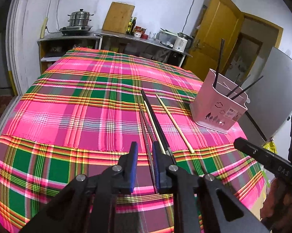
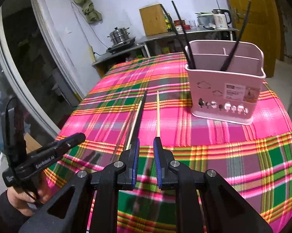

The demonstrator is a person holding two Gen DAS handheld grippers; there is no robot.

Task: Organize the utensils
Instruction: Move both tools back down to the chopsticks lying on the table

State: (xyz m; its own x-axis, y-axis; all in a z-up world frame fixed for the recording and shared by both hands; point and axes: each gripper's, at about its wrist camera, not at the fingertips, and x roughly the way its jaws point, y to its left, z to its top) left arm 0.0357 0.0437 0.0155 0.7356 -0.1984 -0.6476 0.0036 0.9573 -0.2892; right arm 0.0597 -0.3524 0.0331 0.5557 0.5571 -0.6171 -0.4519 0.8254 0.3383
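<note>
On the plaid tablecloth (image 1: pixel 87 116) lie a pair of metal chopsticks (image 1: pixel 144 120), a pale wooden chopstick (image 1: pixel 152 120), a black chopstick (image 1: pixel 155 120) and a second wooden chopstick (image 1: pixel 173 122). My left gripper (image 1: pixel 145 144) hangs low over their near ends. The metal pair runs between its blue pads, close to the right pad, with a gap on the left. My right gripper (image 2: pixel 146 139) stands open just short of the second wooden chopstick (image 2: pixel 157 114), with the black chopstick (image 2: pixel 141 116) by its left fingertip. The pink utensil holder (image 2: pixel 225 89) holds several black chopsticks.
The holder (image 1: pixel 219 108) stands near the table's right edge. At the back is a metal counter (image 1: pixel 126 36) with a steamer pot (image 1: pixel 80 19), a cutting board (image 1: pixel 117 17) and a kettle (image 1: pixel 182 42). A yellow door (image 1: pixel 214 35) and a grey fridge (image 1: pixel 278 93) are on the right.
</note>
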